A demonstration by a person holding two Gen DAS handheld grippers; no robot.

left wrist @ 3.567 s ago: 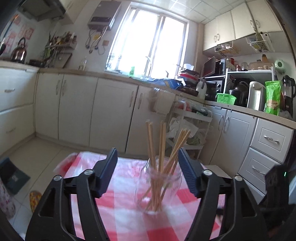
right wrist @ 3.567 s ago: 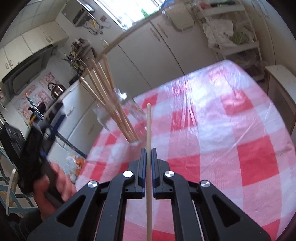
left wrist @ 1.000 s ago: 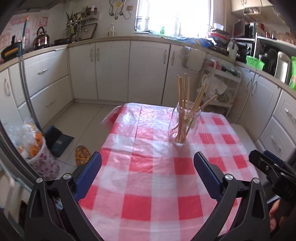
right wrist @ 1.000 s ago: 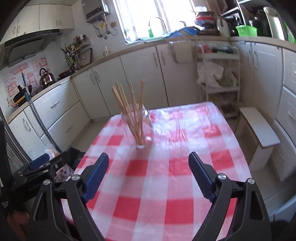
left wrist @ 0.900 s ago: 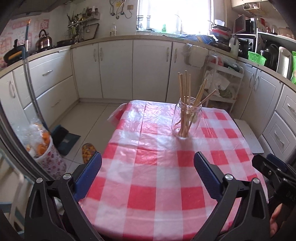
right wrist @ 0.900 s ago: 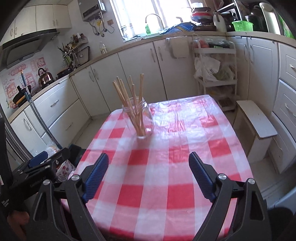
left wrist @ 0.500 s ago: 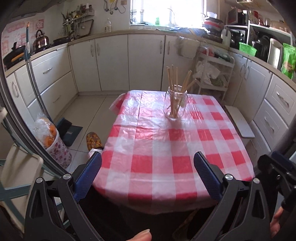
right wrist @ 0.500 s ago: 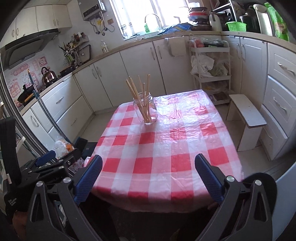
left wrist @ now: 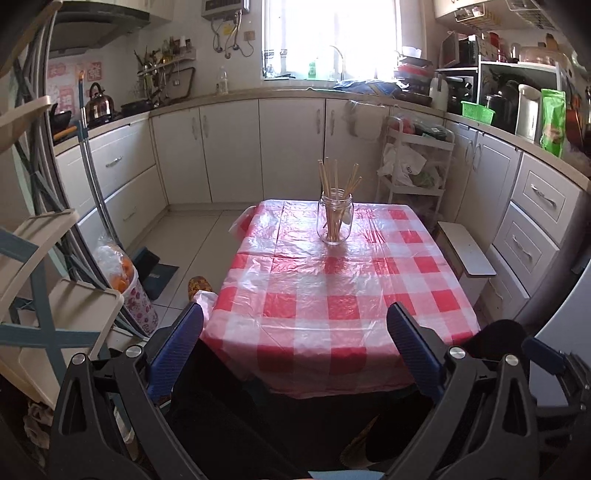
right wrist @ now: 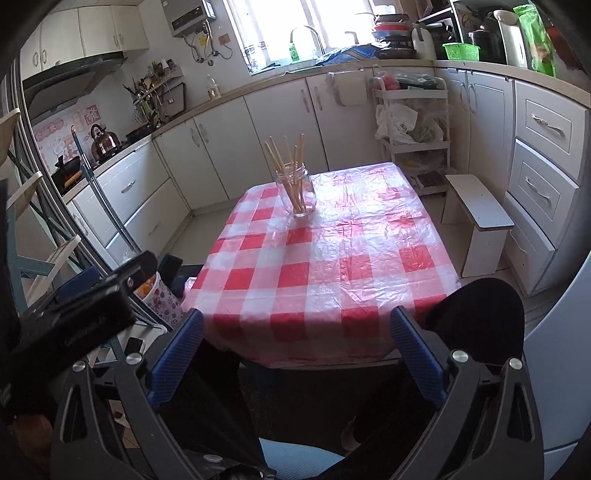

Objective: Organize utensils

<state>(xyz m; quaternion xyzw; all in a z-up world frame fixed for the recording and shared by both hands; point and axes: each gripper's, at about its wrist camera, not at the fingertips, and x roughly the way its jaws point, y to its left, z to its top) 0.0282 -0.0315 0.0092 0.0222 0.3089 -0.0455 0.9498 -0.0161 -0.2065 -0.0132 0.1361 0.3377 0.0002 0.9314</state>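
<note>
Kitchen, seen from both wrist cameras. White base cabinets (left wrist: pixel 236 147) line three walls under a pale worktop; a bright window (left wrist: pixel 332 37) stands above the sink, and a wall heater (right wrist: pixel 188 18) hangs to its left. A kettle (left wrist: pixel 98 101) sits at the far left of the worktop, a green basket (left wrist: pixel 476 110) and a green packet (left wrist: pixel 553 118) at the right; printing on the packet is too small to read. Pink wall stickers (left wrist: pixel 66 81) bear marks that cannot be made out. A white trolley (left wrist: pixel 417 166) and a low white stool (right wrist: pixel 476 214) stand on the tiled floor (left wrist: pixel 184 236).

The counter (left wrist: pixel 332 314), covered by a glossy red-and-white checked cloth, occupies the centre. Toward its far end stands a clear glass jar (left wrist: pixel 335 216), upright, holding the wooden chopsticks (left wrist: pixel 334 181), which fan out above its rim.

The left gripper (left wrist: pixel 295 347) and right gripper (right wrist: pixel 295 350) hang at the near edge of the counter, well apart from the jar. Each has its blue-padded jaws spread wide with nothing between them. White lettering on the left gripper's body, seen in the right view, is not legible.
</note>
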